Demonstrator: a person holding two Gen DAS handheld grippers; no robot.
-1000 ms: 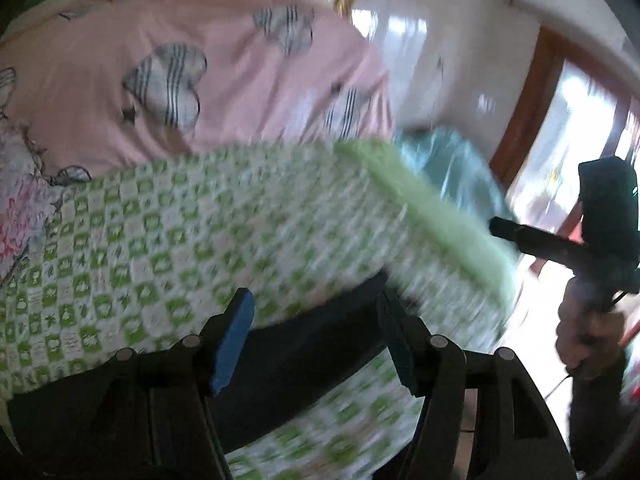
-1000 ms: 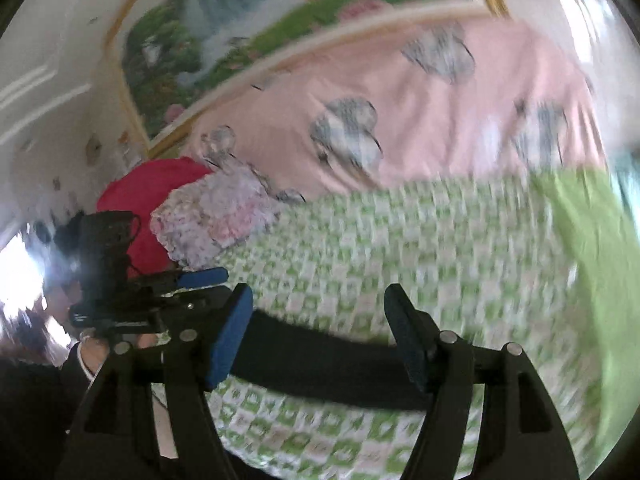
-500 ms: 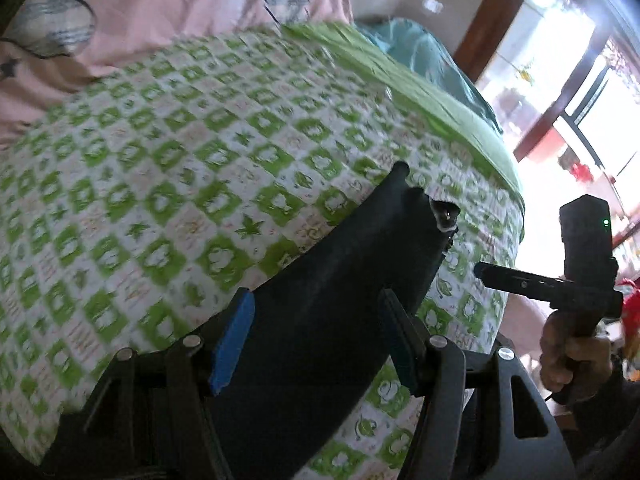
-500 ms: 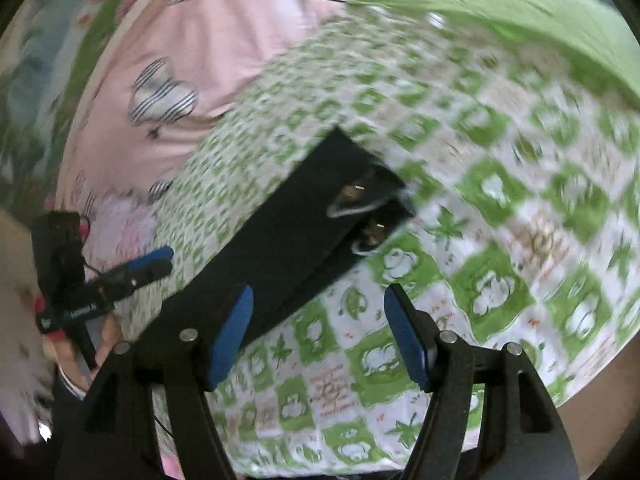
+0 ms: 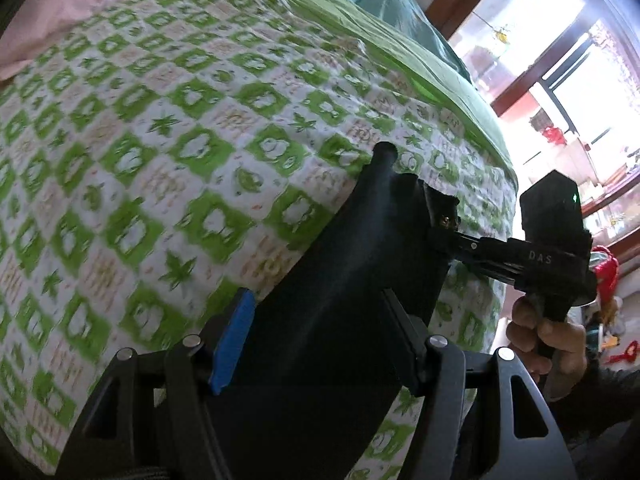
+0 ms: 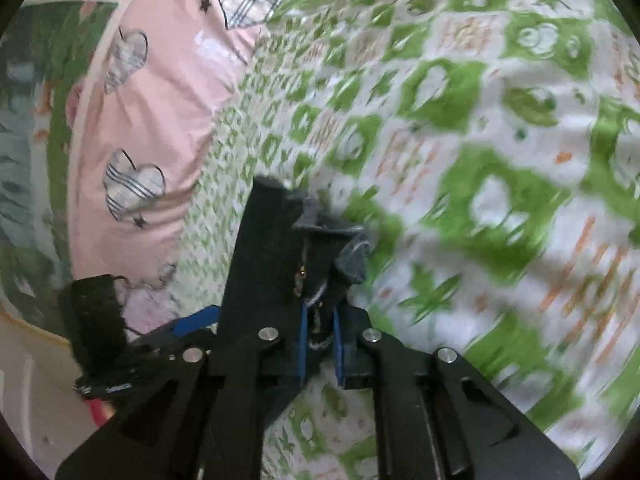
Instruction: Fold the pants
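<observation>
Dark navy pants (image 5: 340,280) lie in a long strip on a green-and-white checked bed cover (image 5: 160,140). My left gripper (image 5: 320,332) is open, its jaws standing over the pants' near part. My right gripper (image 6: 319,340) is shut on the pants' waistband edge (image 6: 320,240), where a zip and button area shows. In the left wrist view the right gripper (image 5: 448,236) reaches the far waist end of the pants. In the right wrist view the left gripper (image 6: 192,320) shows at the lower left beside the pants.
A pink quilt with heart prints (image 6: 140,100) lies at the bed's head. A plain green sheet and teal cloth (image 5: 380,12) lie along the far bed edge. A window and wooden frame (image 5: 560,60) stand to the right.
My right gripper has come down onto the waistband and shut on it. My left gripper has moved lower over the pants and stays open.
</observation>
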